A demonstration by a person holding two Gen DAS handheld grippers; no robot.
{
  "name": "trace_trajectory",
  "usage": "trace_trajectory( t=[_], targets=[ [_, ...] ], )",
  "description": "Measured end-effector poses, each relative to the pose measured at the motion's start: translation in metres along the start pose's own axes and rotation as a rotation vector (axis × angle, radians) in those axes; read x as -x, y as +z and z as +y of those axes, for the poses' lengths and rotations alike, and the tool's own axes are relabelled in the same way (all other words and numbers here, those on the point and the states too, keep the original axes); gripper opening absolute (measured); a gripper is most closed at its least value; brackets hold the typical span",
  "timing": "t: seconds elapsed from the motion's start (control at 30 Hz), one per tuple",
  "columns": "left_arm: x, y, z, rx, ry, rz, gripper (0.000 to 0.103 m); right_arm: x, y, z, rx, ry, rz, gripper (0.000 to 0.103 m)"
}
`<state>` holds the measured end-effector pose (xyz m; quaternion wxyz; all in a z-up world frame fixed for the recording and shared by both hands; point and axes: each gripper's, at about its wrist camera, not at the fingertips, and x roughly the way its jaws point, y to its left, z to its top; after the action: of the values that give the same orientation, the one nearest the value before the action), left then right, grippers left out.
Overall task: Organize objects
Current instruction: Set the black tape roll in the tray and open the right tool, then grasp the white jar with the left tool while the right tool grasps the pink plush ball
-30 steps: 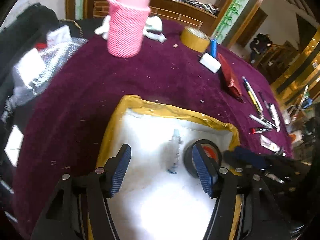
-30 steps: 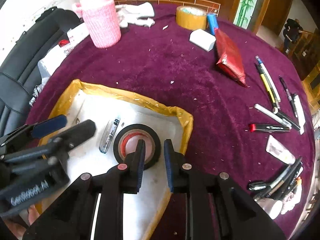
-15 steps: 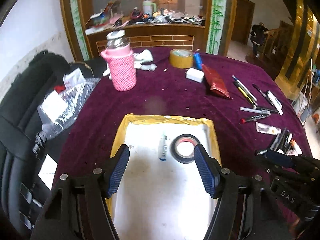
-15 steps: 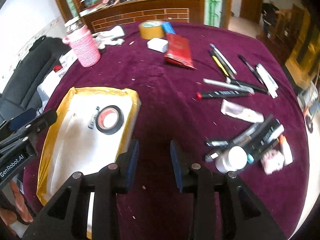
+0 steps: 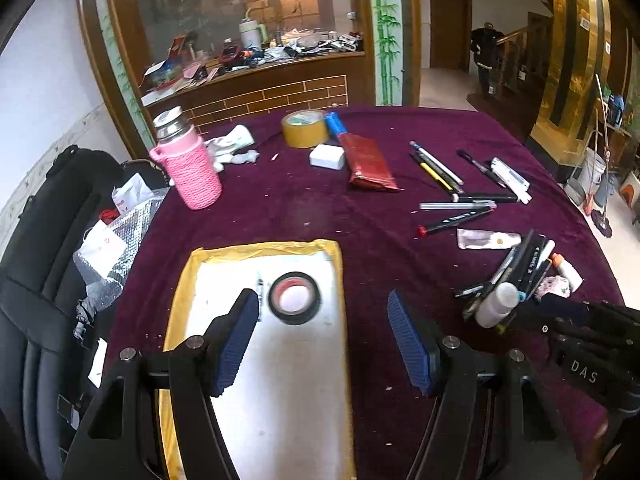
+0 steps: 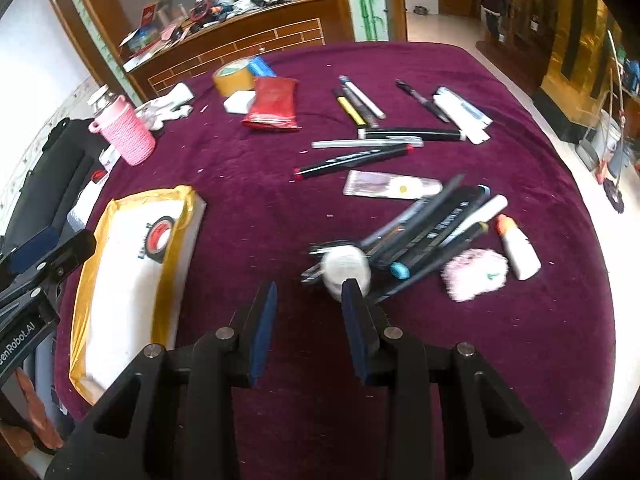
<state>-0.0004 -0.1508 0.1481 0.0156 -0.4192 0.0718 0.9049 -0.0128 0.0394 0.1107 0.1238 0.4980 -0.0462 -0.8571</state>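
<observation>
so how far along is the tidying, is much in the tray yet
Early. Done: the black tape roll and a small pen lie in the yellow-rimmed tray. In hand: nothing; left gripper and right gripper are open, the right facing the white bottle. Left: the pile of markers, red pouch, yellow tape.

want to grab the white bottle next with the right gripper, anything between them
Nothing visible blocks it. The right gripper is open and empty, with only bare purple cloth ahead of it. The white bottle lies just past its right finger, resting against the pile of pens behind it.
</observation>
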Motion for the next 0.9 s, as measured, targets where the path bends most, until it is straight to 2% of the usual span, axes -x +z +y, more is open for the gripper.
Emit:
trace_trajectory(
  t=[0.2,0.47,0.6,0.73,0.9],
  targets=[
    [-0.003,0.003,-0.034,-0.003,-0.015,0.026,0.061,0.004,0.004,-0.042,-0.029,0.001,0.003,0.031],
    [-0.037,-0.006,-0.084,0.047,-0.177,0.137,0.061,0.004,0.006,-0.123,-0.113,-0.026,0.029,0.031],
    [-0.051,-0.014,-0.118,0.03,-0.227,0.144,0.061,0.001,0.005,-0.157,-0.149,-0.028,0.05,0.031],
    [-0.066,-0.016,-0.149,-0.023,-0.209,0.116,0.061,-0.001,0.004,-0.18,-0.153,-0.026,0.062,0.031],
    [-0.087,-0.016,-0.158,-0.035,-0.182,0.117,0.061,0.0,0.003,-0.194,-0.143,-0.022,0.069,0.031]
  ],
)
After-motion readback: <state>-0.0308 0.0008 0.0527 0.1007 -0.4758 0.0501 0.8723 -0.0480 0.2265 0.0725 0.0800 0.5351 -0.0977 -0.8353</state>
